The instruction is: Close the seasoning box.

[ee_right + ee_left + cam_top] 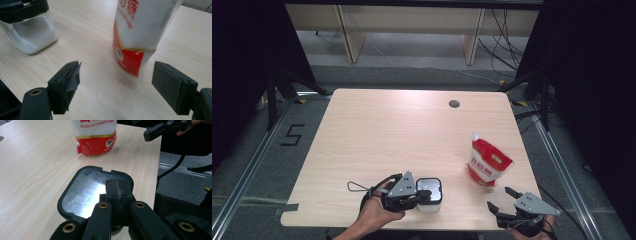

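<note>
Jar [429,196]: clear body, white contents, black lid [96,190] with glossy grey panel. Pouch [488,165] was red and white, gold band. Grippers black, grey plates. Table [387,135] pale woodgrain.

Lidded jar [429,194] at lower centre of the high view, on the worktop [402,135] near its front edge. Sugar pouch [487,163] right of it and slightly higher. Left hand-held gripper [424,192] over the jar's lid; right hand-held gripper [501,199] below the pouch, lower right.

Table [387,130] far half free; sugar pouch [488,163] blocks right side (jar [429,194] near-left).
</note>
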{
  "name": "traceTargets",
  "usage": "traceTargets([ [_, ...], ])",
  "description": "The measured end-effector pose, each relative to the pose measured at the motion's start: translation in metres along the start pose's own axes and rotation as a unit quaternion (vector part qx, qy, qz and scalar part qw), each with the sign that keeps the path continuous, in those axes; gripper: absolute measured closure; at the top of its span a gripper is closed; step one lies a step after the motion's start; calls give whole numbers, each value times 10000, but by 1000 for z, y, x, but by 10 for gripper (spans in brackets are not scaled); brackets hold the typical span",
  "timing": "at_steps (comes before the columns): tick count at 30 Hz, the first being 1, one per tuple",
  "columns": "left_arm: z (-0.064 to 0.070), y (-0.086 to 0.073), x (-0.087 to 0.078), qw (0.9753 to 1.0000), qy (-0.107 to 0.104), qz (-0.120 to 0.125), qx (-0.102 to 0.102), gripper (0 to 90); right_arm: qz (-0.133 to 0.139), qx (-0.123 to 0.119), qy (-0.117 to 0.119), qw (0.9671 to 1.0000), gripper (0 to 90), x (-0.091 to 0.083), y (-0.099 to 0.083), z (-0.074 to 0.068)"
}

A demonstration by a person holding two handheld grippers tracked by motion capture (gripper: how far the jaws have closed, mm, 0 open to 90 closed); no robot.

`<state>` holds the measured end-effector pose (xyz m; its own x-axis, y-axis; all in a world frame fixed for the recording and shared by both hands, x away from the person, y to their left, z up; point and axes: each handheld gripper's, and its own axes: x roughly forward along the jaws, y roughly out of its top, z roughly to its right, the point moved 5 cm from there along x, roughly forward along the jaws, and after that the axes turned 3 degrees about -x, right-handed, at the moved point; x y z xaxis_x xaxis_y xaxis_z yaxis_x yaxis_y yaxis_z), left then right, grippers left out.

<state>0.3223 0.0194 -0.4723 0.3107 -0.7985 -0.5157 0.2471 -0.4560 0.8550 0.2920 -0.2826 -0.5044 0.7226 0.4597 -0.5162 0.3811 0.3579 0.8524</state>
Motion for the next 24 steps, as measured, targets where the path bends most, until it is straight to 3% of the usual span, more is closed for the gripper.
traceTargets([
  [2,0,0,-1,10000,3,-15,-5,892,72,-132,-27,9999,234,1,1,2],
  [6,-3,1,-4,10000,-16,19,4,867,62,-171,25,9998,233,1,1,2],
  [8,-3,3,-5,9997,-61,147,-181,828,14,-104,70,9999,233,1,0,1],
  [12,-4,6,-11,9989,-180,280,-316,690,53,-144,32,9999,233,2,0,1],
  [13,-5,7,-13,9991,-187,270,-258,649,50,-219,10,9997,233,2,0,2],
  [14,-4,8,-15,9988,-186,301,-348,610,60,-237,3,9997,234,2,0,2],
  [17,-5,9,-20,9987,-231,320,-326,487,13,-127,84,9999,233,2,0,0],
  [20,-6,7,-26,9989,-93,306,-336,362,54,-208,27,9998,233,2,0,2],
  [23,-7,4,-31,9983,-26,338,-477,301,0,-130,44,9999,233,1,0,0],
  [24,-6,2,-33,9984,25,307,-478,287,-123,123,42,9998,234,-1,-2,-4],
])
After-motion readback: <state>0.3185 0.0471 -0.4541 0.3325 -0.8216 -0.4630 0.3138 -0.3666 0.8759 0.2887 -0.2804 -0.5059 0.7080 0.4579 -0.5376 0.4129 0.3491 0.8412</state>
